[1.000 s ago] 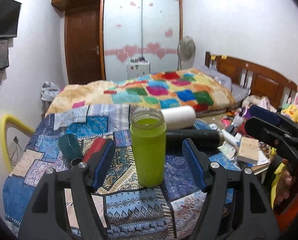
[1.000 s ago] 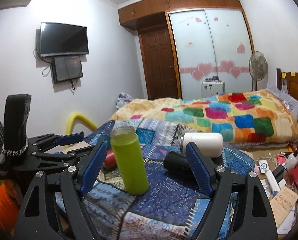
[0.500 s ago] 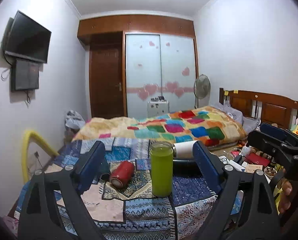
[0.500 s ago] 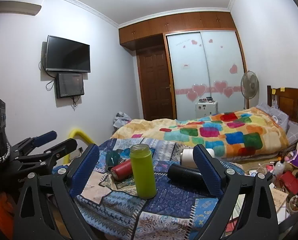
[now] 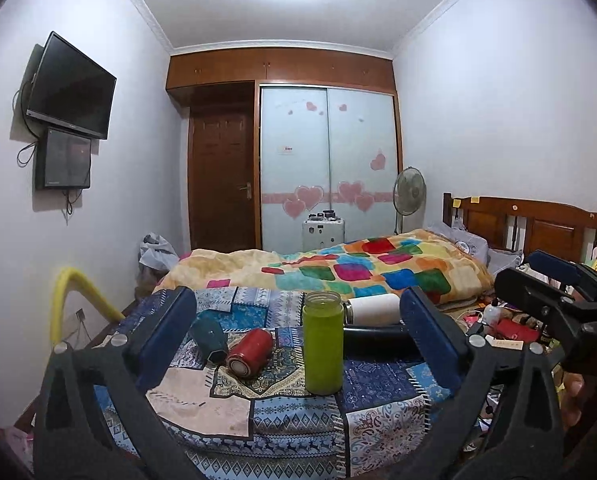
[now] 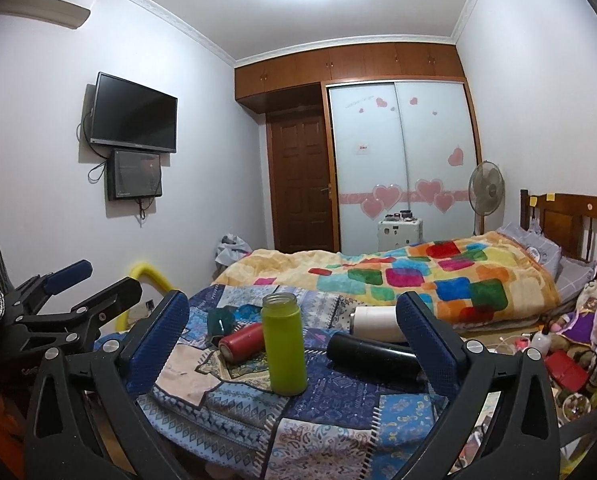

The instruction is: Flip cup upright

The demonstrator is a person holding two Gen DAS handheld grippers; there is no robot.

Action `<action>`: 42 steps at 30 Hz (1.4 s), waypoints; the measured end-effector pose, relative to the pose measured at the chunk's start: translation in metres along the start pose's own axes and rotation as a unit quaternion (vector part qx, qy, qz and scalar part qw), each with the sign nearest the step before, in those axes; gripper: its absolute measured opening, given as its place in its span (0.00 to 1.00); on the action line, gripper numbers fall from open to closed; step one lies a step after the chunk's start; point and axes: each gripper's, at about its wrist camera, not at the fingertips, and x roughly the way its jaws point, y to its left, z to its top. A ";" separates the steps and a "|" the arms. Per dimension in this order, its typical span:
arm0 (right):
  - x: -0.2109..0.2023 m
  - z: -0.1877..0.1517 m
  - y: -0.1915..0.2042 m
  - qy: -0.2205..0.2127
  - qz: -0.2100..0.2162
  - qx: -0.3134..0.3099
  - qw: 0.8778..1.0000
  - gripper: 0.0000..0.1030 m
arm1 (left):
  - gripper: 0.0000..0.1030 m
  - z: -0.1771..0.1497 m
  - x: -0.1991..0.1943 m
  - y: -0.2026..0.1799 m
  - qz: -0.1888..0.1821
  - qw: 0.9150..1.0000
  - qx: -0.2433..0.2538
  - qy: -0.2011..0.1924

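Bed (image 5: 378, 268): fills the far right of the room under a bright patchwork blanket; no part in the task.

Quilt (image 5: 378, 376): patterned blue patchwork over the near work surface; every cup lies or stands on it.

Left tongs (image 5: 298, 344): raised clear of the quilt, jaws spread wide, nothing between the blue pads. The green cup shows in the gap but well beyond the tips, untouched.

Right tongs (image 6: 294, 340): likewise raised, jaws wide apart, nothing held.

Black cup (image 6: 372, 356): on its side, right of the green cup, lengthwise across the quilt.

Green cup (image 5: 323, 344): stands upright near the middle of the quilt, open mouth on top, free of both tools. Judged as the task's cup, already righted.

White cup (image 6: 378, 322): on its side just behind the black cup.

Red cup (image 5: 250, 353): on its side just left of the green cup, its base end toward the left camera.

Teal cup (image 5: 209, 337): tipped over, beside the red cup on the far left.

Step in hand: judged the pull-away after the release, task near its end. Next move, if another cup is to be righted: lower one tool over a lying cup, jaws astride the body, then close and tip it up without a knock to the green cup.
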 end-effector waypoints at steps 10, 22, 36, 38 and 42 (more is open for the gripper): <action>-0.006 -0.001 0.001 -0.002 -0.001 0.004 1.000 1.00 | 1.00 0.002 -0.007 0.003 0.003 1.000 -0.006 -0.011; -0.012 0.001 0.006 -0.005 0.005 0.003 1.000 1.00 | 1.00 0.003 -0.012 0.001 0.005 1.000 -0.002 -0.015; -0.014 0.004 0.009 -0.008 0.005 0.002 1.000 1.00 | 1.00 0.009 -0.014 0.002 -0.007 1.000 -0.001 -0.013; -0.014 0.004 0.009 -0.008 0.006 0.003 1.000 1.00 | 1.00 0.009 -0.013 0.002 -0.007 1.000 -0.001 -0.011; -0.014 0.006 0.009 -0.008 0.005 0.002 1.000 1.00 | 1.00 0.008 -0.014 0.002 -0.009 1.000 0.000 -0.010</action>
